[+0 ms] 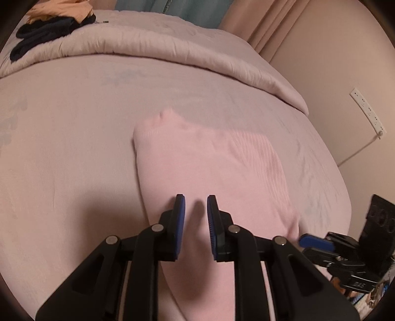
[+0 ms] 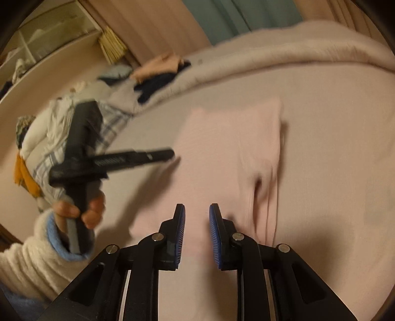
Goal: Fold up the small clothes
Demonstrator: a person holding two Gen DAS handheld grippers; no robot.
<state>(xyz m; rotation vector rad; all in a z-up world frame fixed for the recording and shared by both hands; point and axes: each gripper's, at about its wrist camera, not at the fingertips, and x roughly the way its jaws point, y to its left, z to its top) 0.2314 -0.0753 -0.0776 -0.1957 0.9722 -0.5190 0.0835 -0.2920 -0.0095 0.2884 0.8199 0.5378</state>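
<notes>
Left wrist view. At far left, top, a heap of dark clothes [image 1: 47,32] with an orange garment [image 1: 61,10] behind it lies on the folded-back quilt [image 1: 153,42]. Below that the bed sheet [image 1: 61,153] spreads across the frame, pale and mostly smooth. At centre a pink garment [image 1: 209,163] lies flat on the sheet, its ribbed part toward the right and its near end running down under the camera. The left gripper [image 1: 195,201] hangs over that near end. Its blue pads stand a narrow gap apart with pink cloth visible in the gap; whether the pads pinch the cloth cannot be told. At right, a white power strip [image 1: 367,111] is fixed to the wall, and low at the right edge one blue pad of the right gripper [image 1: 314,240] sits at the garment's near right corner.

Right wrist view, blurred. At left a hand [image 2: 84,210] in a fleecy cream sleeve [image 2: 29,266] with a blue cuff holds the handle of the left gripper [image 2: 163,154], whose tips meet the left edge of the pink garment [image 2: 229,153]. Behind it lies a pile of mixed laundry [image 2: 59,128]. At centre the right gripper [image 2: 197,210] is over the garment's near part, pads a narrow gap apart; grip cannot be told. The sheet [image 2: 345,160] fills the right.
</notes>
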